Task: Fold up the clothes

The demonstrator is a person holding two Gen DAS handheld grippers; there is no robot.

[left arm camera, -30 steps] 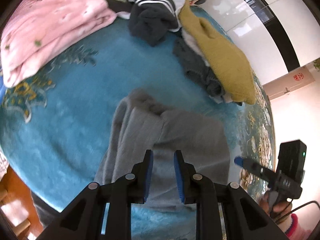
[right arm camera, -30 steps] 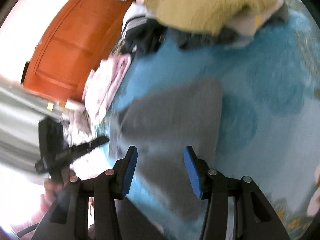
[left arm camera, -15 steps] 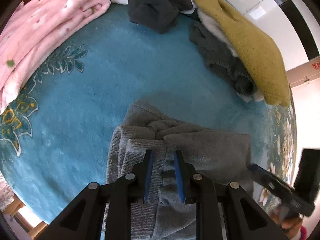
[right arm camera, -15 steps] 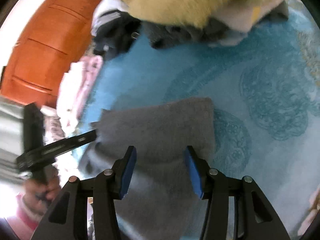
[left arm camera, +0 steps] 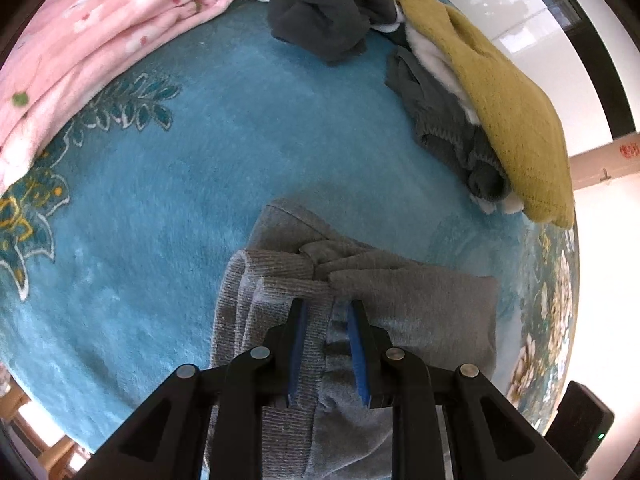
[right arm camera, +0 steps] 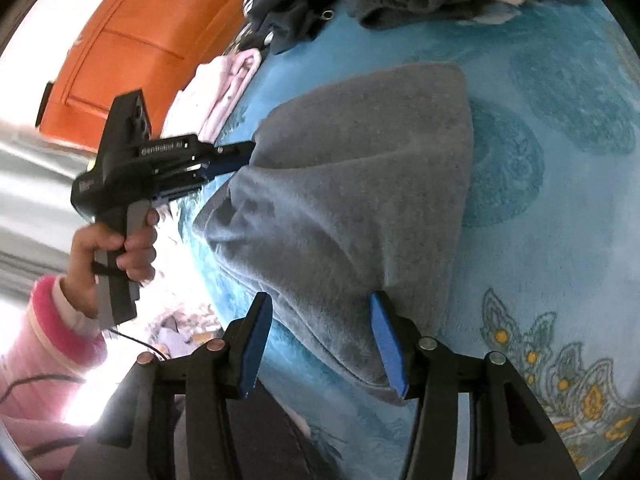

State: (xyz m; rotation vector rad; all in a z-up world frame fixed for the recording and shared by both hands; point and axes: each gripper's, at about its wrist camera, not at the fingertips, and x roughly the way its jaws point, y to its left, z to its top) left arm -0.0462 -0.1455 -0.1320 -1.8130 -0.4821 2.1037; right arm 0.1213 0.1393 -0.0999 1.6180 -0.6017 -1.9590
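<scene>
**Grey garment pinched mid-rug**

Blue carpet (left arm camera: 224, 160) fills both views, a pile of loose clothes (left arm camera: 500, 92) at one o'clock and a pink folded stack (left arm camera: 100, 40) at ten. The left gripper (left arm camera: 326, 320), narrow, pinches a ribbed edge of the grey garment (left arm camera: 420, 312), probably to hold a fold. Only the right view shows the hand (right arm camera: 116, 248); the right gripper (right arm camera: 320, 320) hangs wide above the cloth's near edge.

Ahead of my left gripper (left arm camera: 326, 344) the blue rug (left arm camera: 224, 152) lies bare beyond the grey garment (left arm camera: 420, 300), hemmed by the pink blanket (left arm camera: 92, 36) far left, the dark striped heap (left arm camera: 320, 12) straight ahead and the mustard sweater (left arm camera: 512, 120) to the right.
</scene>
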